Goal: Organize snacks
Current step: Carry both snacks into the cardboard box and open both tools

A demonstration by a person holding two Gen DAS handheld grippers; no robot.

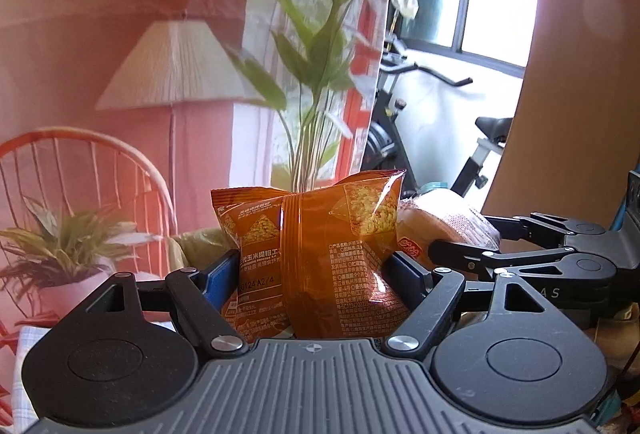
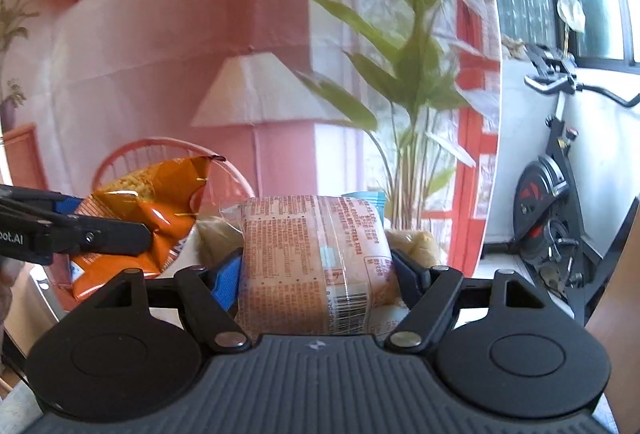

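Observation:
My left gripper (image 1: 310, 270) is shut on an orange snack bag (image 1: 316, 254) and holds it upright in the air; its blue-padded fingers press both sides. The same bag (image 2: 144, 218) and the left gripper's arm show at the left of the right wrist view. My right gripper (image 2: 316, 270) is shut on a clear-wrapped bread pack (image 2: 316, 262) with red print and a barcode. That bread pack (image 1: 440, 230) and the right gripper's linkage show at the right of the left wrist view. Both snacks are lifted side by side.
A tall potted plant (image 1: 316, 73), a white floor lamp (image 1: 172, 69), an orange wire chair (image 1: 80, 169) and a small potted plant (image 1: 68, 250) stand behind. An exercise bike (image 2: 560, 193) stands by the window. A yellowish bag (image 2: 416, 242) lies behind the bread.

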